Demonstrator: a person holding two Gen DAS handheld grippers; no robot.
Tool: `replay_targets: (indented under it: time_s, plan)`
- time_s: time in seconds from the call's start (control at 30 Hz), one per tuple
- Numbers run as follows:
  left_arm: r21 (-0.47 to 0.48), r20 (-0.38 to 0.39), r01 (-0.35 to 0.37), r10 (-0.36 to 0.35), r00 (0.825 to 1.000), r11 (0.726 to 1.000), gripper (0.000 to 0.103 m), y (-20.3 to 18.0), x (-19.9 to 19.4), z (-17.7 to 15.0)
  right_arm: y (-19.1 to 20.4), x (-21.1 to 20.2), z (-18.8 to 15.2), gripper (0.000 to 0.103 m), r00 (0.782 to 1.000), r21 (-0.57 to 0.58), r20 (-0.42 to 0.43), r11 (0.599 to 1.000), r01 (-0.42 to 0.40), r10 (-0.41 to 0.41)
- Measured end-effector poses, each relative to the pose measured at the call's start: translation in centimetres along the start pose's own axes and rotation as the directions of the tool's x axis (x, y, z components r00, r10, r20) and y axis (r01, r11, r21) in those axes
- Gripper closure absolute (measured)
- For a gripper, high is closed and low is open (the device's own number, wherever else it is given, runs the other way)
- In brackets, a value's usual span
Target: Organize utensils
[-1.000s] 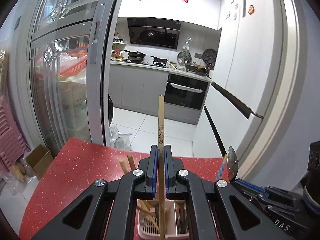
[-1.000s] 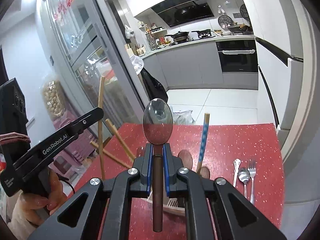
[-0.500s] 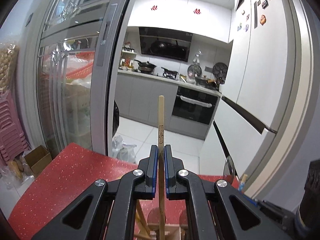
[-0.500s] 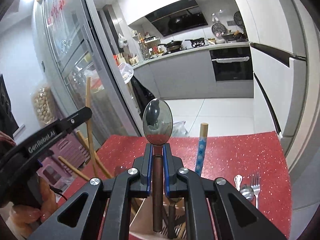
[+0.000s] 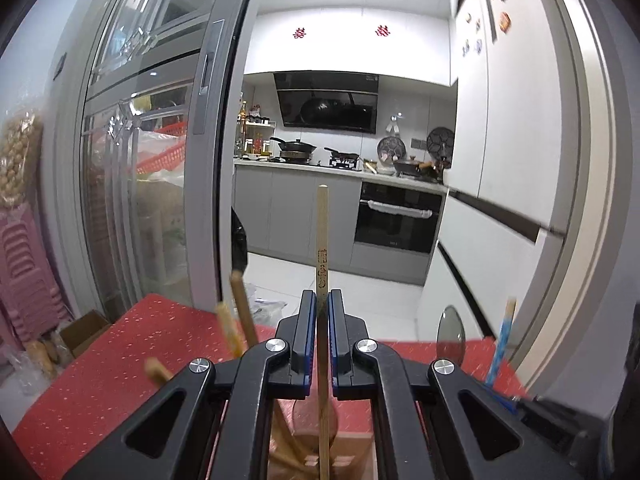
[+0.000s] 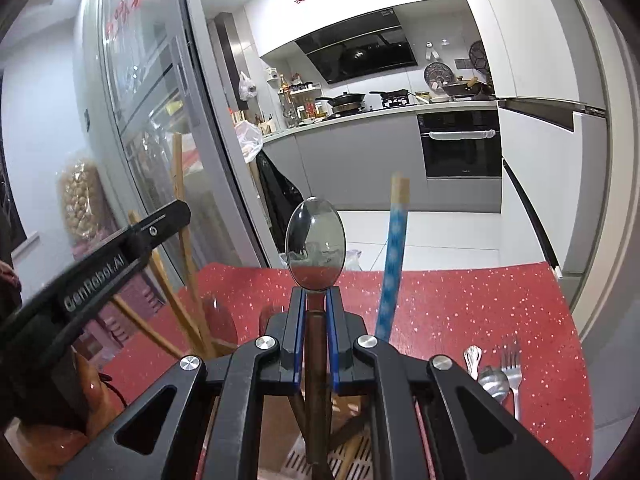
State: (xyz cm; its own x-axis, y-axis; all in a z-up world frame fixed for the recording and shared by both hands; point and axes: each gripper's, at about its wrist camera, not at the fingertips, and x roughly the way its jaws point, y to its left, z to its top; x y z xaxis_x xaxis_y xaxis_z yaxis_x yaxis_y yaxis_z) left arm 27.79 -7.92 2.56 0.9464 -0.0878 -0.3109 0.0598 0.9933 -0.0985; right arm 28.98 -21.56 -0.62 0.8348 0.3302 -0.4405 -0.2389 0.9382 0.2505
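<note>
My left gripper (image 5: 322, 308) is shut on a wooden chopstick (image 5: 322, 240) that stands upright, its lower end down in the pink utensil holder (image 5: 316, 450) below the jaws. Other wooden chopsticks (image 5: 240, 312) lean out of the holder at the left. My right gripper (image 6: 316, 304) is shut on a dark-handled metal spoon (image 6: 315, 244), bowl up, handle reaching down into the same holder (image 6: 308, 464). A blue-patterned chopstick (image 6: 394, 264) stands in the holder just right of the spoon. The left gripper's body (image 6: 100, 272) shows at the left in the right wrist view.
The red speckled table (image 6: 460, 304) carries a small spoon (image 6: 472, 360), a larger spoon (image 6: 494, 382) and a fork (image 6: 512, 368) at its right. A sliding glass door (image 5: 160, 160) stands behind the table at the left, and a kitchen lies beyond. A hand (image 6: 92, 404) grips the left tool.
Both grippers have sunk with their utensils toward the holder. The holder's rim has slid under the jaws, and the leaning chopsticks now rise higher in both views.
</note>
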Motion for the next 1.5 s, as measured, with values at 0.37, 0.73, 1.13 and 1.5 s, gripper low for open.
replay_targets:
  time_s: [0.37,0.73,1.13,1.5]
  plan:
    - [0.062,-0.144,-0.016,0.025,0.989,0.998,0.073,1.1,-1.1,-3.0,0.0,-1.5,-1.3,0.092,0.998,-0.026,-0.069,1.0,-0.004,0.002]
    - [0.092,-0.223,-0.002,0.023,0.974,0.996,0.073,1.6,-5.1,-4.6,0.8,-5.7,-2.1,0.056,0.995,0.022,-0.099,1.0,0.012,-0.01]
    - [0.062,-0.231,-0.015,0.029,0.972,0.998,0.0,3.4,-9.4,-5.4,2.9,-11.1,-4.4,0.024,0.981,0.033,-0.11,0.986,0.165,-0.161]
    - [0.05,-0.188,-0.054,0.063,0.98,0.997,0.0,4.7,-10.4,-6.6,3.9,-12.9,-4.8,0.0,0.948,0.005,-0.043,0.949,0.317,-0.316]
